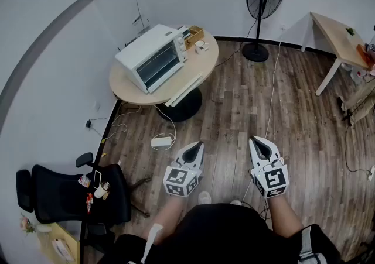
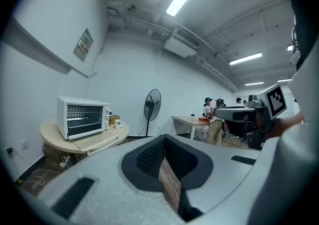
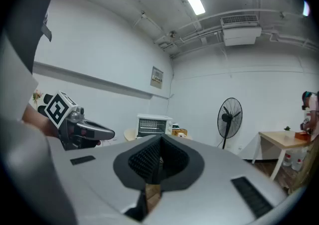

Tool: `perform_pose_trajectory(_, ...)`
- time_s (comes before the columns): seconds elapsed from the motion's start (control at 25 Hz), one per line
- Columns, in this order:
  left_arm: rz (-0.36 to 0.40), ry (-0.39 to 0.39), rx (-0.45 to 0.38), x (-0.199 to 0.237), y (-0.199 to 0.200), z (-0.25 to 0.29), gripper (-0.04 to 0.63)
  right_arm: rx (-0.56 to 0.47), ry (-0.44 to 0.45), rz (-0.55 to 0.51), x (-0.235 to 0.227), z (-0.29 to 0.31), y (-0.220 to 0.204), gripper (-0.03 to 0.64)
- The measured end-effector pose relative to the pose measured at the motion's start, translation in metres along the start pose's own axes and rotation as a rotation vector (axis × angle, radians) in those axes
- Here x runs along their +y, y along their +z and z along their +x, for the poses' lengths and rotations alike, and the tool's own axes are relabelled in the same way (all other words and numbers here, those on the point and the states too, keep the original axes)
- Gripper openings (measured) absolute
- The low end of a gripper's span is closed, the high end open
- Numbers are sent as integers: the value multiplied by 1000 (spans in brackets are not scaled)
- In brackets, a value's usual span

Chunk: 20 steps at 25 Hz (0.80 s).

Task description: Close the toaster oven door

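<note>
With left gripper [image 1: 195, 146] and right gripper [image 1: 256, 141] closed, empty, far from toaster oven [image 1: 153, 56]: could slam its lowered door [image 1: 184, 90] or skid it across tabletop [image 1: 126, 88] by overpushing.

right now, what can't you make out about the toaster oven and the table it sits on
- Toaster oven door: too small in every view to tell whether it is fully shut.
- Table, right gripper view: mostly hidden behind the right hand-held gripper.
- Long white thing at its edge, head view: too small to identify.
</note>
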<state>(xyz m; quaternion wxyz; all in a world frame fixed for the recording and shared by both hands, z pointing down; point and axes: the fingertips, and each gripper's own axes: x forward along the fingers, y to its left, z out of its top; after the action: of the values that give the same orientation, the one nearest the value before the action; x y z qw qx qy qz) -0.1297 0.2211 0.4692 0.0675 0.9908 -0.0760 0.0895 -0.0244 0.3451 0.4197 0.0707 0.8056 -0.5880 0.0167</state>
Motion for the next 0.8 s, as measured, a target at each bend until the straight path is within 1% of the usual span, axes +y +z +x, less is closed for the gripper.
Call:
perform_pose_trajectory(0.2,17,8,-16,11,7,1,6,0,-14,5,2,10,1,-3)
perform_pose_trajectory(0.52,14,-5,-1,32,5,12,6,15,-40,18,-1,32,-3,-3)
perform_pose_trajectory(0.64,19,-14,0,41,7,15,6,-15,-49,61,-2,41,1,-3)
perform_pose_trajectory(0.8,31,-21,-5,61,10,18,6,-45,-35,115,2,58,5,-3)
